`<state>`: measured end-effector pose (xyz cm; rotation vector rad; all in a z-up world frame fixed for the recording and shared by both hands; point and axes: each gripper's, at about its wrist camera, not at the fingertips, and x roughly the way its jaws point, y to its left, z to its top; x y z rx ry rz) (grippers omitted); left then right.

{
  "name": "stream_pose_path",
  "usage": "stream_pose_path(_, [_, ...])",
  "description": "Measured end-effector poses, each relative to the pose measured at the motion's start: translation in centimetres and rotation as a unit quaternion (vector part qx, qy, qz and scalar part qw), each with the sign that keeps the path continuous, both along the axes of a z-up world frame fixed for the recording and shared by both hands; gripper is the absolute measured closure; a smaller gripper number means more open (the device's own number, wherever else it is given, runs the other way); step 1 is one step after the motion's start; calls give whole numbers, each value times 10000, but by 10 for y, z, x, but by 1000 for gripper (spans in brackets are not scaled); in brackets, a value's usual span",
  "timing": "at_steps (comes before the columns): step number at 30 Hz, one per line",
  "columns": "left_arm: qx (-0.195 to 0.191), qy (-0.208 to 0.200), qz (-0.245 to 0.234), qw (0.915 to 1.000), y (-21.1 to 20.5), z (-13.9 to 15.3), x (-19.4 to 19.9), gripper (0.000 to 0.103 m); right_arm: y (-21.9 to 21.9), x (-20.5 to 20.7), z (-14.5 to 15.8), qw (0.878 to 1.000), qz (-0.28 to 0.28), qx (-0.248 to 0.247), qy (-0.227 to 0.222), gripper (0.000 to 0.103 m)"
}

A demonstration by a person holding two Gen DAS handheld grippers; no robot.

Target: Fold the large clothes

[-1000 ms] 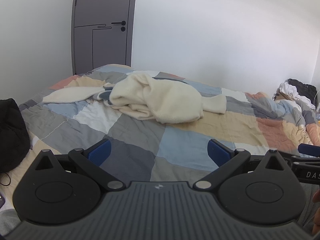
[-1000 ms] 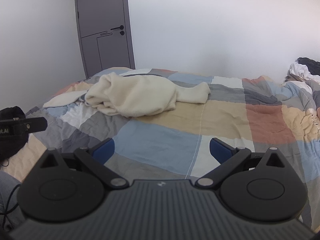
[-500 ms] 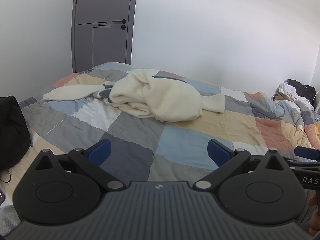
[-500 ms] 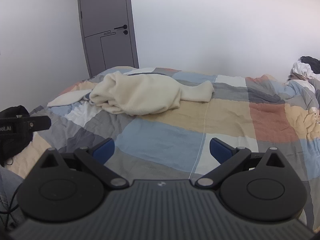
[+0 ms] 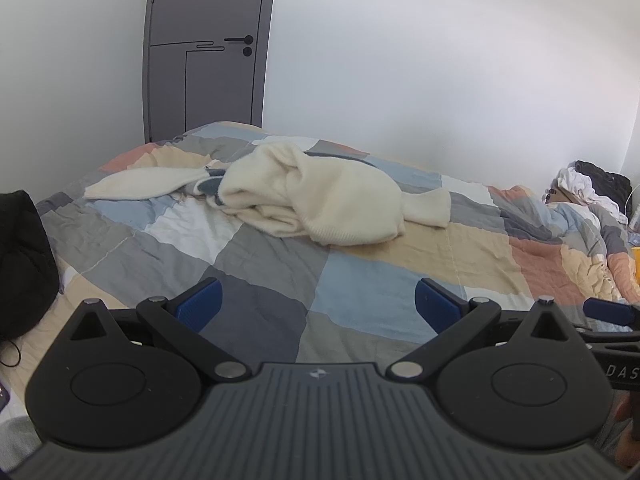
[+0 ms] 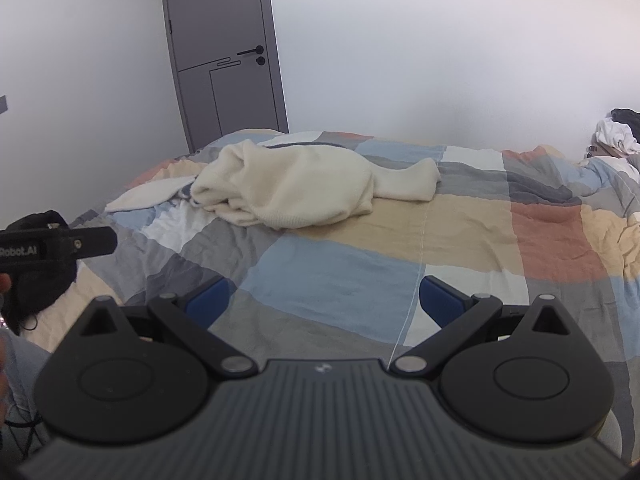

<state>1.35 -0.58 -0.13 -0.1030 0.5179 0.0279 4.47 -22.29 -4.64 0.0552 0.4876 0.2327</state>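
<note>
A crumpled cream sweater (image 5: pixel 320 204) lies bunched on the patchwork quilt (image 5: pixel 360 292), with one sleeve stretched left and one right. It also shows in the right wrist view (image 6: pixel 296 188) on the quilt (image 6: pixel 340 276). My left gripper (image 5: pixel 318 306) is open and empty, held above the near part of the bed, well short of the sweater. My right gripper (image 6: pixel 326 298) is open and empty, also well short of the sweater.
A grey door (image 5: pixel 204 52) stands behind the bed's far left corner. A black bag (image 5: pixel 24 256) sits at the left bed edge. A pile of white and dark clothes (image 5: pixel 592 188) lies at the far right. White walls surround the bed.
Both grippers have risen slightly and drifted a little toward the bed; the sweater sits lower in both views. Both stay open.
</note>
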Motion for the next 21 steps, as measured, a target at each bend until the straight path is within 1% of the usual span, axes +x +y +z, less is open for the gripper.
stream_pose_path(6, [-38,22,48,10000,6,3,7,0,2,2,5,9999,20,-32,-95,0])
stream_pose_path(9, [-143,21,8,9999,11,3,12,0,1,4,6,9998,127,13,-139,0])
stream_pose_path(13, [-181,5,88,9998,22,2,35,0,5,16,4,9996,197,8,-198,0])
stream_pose_path(17, [-229,-8,133,9996,30,0,61,0,11,37,7,9993,255,14,-279,0])
stream_pose_path(21, [-249,-19,195,9995,40,7,84,0,17,61,12,9992,282,82,-287,0])
